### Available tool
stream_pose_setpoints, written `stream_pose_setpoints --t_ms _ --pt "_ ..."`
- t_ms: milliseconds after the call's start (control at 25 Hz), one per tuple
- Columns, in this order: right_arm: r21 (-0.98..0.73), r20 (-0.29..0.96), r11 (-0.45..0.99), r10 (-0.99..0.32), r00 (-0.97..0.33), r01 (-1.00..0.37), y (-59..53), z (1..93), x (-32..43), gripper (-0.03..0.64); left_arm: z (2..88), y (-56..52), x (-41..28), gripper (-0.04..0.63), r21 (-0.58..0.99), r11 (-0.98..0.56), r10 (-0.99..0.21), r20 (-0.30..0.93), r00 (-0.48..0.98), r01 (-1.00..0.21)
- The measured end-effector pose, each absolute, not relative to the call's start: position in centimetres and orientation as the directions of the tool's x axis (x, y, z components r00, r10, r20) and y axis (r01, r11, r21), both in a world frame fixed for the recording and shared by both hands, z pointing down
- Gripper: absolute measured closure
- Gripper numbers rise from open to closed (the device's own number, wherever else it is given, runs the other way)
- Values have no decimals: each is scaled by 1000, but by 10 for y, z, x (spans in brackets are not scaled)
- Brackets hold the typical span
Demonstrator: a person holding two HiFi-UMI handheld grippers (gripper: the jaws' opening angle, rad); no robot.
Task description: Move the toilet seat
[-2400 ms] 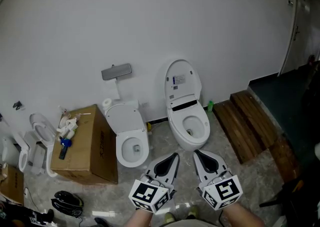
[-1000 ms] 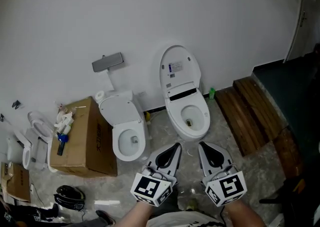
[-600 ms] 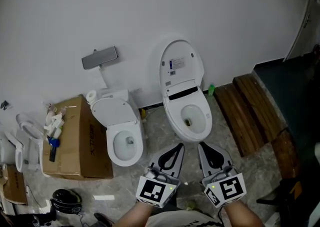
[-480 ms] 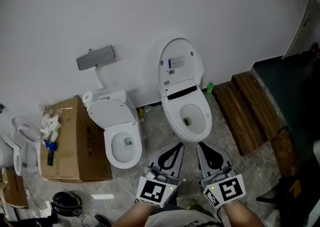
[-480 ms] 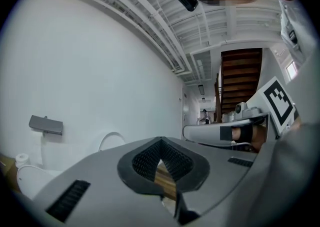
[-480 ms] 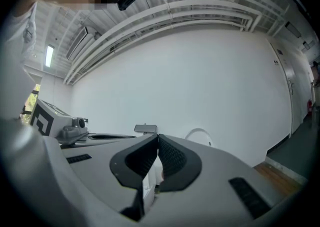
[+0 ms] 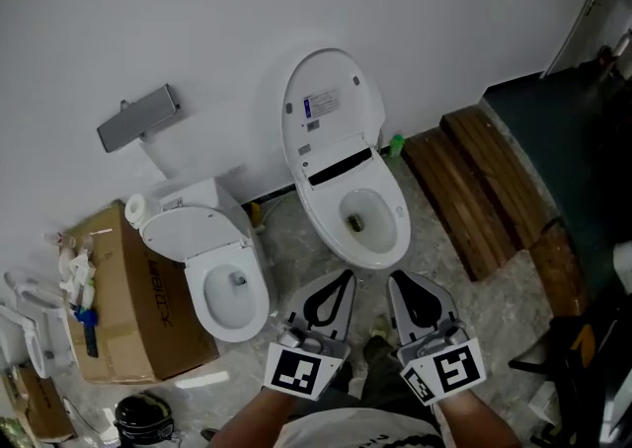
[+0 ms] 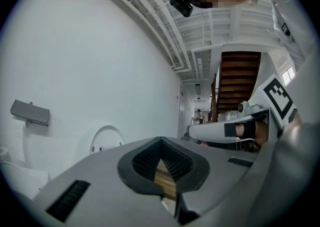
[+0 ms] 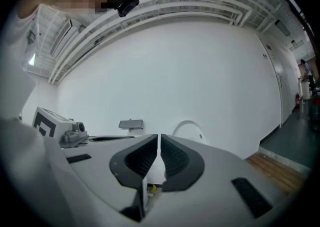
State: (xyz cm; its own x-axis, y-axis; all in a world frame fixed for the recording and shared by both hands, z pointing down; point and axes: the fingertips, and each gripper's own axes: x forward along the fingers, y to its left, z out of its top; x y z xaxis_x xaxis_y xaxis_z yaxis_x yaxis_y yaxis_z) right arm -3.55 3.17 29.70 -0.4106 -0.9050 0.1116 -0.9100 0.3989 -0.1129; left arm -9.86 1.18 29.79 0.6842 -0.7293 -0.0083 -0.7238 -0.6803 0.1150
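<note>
A: Position of the toilet seat (image 7: 331, 106) to be entered.
B: Seat noted raised, upright against the far wall (image 7: 296, 2), behind the bowl (image 7: 360, 224) of the right-hand toilet. A label is seen on its face. It is touched by neither gripper.
A: Left gripper (image 7: 343, 281)?
B: Pointed toward the far wall, on the near side of the bowl, toward its left. Fingers closed tip to tip; nothing is held between them.
A: Right gripper (image 7: 397, 284)?
B: Held just beside the left one, the bowl's near edge just beyond it. Fingers closed to a thin slit; nothing is gripped.
A: Surroundings?
B: A second, smaller toilet (image 7: 222, 283) is noted to the left, lid up. A cardboard box (image 7: 118, 328) stands further left on the floor (image 7: 281, 244). Wooden boards (image 7: 474, 189) lie to the right. A green bottle (image 7: 395, 145) is seen by the wall, between the right-hand toilet and the boards. A grey box (image 7: 138, 117) is fixed on the wall above the smaller toilet.
</note>
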Motion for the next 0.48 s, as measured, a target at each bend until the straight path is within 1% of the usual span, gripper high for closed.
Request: stream_pose_setpoints --t_ms 240,480 --pt "-135 160 351 -915 -370 -927 -21 349 9 601 332 -40 -70 592 134 -674 -732 12 681 -727" --pt "-107 215 379 -894 -393 -919 -72 384 30 601 373 -90 -37 592 179 -643 -747 70 661 -745"
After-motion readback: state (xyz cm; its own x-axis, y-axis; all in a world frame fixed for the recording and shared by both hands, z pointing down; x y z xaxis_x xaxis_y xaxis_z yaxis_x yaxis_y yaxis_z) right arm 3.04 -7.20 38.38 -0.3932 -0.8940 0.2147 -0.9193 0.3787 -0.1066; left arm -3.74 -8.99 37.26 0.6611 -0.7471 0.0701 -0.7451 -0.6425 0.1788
